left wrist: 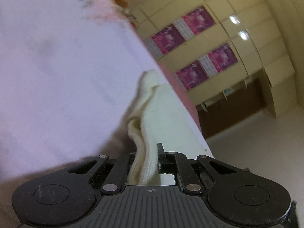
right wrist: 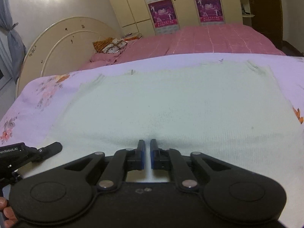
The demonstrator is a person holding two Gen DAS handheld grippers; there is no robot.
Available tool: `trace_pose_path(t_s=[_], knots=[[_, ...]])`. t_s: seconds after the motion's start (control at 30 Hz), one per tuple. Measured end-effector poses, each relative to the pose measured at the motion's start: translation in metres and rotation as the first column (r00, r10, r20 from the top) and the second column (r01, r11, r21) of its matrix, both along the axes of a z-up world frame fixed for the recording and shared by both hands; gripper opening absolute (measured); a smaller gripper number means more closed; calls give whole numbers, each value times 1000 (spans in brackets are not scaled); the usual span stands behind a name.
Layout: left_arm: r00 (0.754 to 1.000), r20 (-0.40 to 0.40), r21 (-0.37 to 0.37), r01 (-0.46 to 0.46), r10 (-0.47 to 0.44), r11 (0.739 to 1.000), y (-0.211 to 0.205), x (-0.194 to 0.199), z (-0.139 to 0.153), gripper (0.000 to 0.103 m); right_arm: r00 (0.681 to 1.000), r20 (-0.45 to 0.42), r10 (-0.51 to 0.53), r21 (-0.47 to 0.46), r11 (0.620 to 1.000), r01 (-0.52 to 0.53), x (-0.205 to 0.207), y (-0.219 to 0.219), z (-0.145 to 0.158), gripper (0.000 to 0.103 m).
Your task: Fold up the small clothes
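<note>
One white knit garment point(right wrist: 171, 104) lies spread flat on a lilac floral sheet point(right wrist: 38, 95) that covers the near part of the bed point(right wrist: 218, 38); it fills most of the sheet's middle and reaches the near edge. The right gripper point(right wrist: 147, 152) sits low at that near edge, its two blue-padded jaws drawn close with only a thin slit between them, touching the cloth, though whether any fabric is pinched in the slit cannot be told. The left gripper point(left wrist: 146, 157) is at the near left corner of the garment, and in the left wrist view its jaws are clenched on a bunched fold of the same cream knit point(left wrist: 152, 114), lifted off the sheet point(left wrist: 57, 76). Beyond the sheet lies a pink checked bedspread with one patterned pillow point(right wrist: 112, 44) by the rounded cream headboard point(right wrist: 62, 38). Four magenta posters point(right wrist: 161, 12) hang on the cream wardrobe doors.
</note>
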State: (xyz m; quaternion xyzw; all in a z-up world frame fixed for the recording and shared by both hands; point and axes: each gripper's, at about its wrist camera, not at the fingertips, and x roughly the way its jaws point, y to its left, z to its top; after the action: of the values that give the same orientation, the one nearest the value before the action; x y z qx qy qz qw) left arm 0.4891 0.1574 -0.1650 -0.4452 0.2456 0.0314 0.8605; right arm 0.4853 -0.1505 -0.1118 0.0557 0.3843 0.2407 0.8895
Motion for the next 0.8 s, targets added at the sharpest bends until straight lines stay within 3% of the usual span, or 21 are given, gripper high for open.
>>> trace_pose_path(t_s=[0.1,0.23,0.33,0.4,0.5,0.6,0.63,0.67,0.7,0.73,0.77,0.8], knots=[[997,44,91,65,-69,994,-6,-9,30,7,1000,-14,-5,16,1000,5,0,-2,1,4],[980,87,218,157,-179,963,-33,6,79,7,999,-29,-14,47,999,16,1,-8,2,3],[957,72,298,248,-281,922,-61,17,108,7,997,-68,-38,108,993,45,8,-17,6,3],[937,50,348,309,-346,885,-81,23,121,7,991,-93,-98,221,968,117,6,-43,11,10],[892,-13,420,414,-451,807,-130,43,127,7,977,-109,-185,362,908,212,-1,-94,18,24],[835,-98,419,529,-542,738,-179,63,115,8,961,-141,-239,477,834,277,-5,-150,21,40],[814,-129,414,564,-566,715,-196,66,109,8,956,-158,-248,508,810,294,-5,-167,20,51],[786,-164,407,604,-596,685,-212,67,103,11,952,-168,-257,530,790,307,-5,-179,19,59],[756,-178,400,641,-630,655,-223,59,101,21,947,-178,-266,549,772,320,-6,-193,18,60],[730,-149,393,663,-667,638,-229,51,103,29,943,-187,-274,560,760,332,-7,-206,17,60],[725,-105,387,660,-680,644,-226,41,106,32,939,-195,-284,566,749,344,-8,-218,16,60],[736,-66,376,644,-674,666,-217,34,111,32,936,-197,-290,572,742,350,-10,-228,16,60]])
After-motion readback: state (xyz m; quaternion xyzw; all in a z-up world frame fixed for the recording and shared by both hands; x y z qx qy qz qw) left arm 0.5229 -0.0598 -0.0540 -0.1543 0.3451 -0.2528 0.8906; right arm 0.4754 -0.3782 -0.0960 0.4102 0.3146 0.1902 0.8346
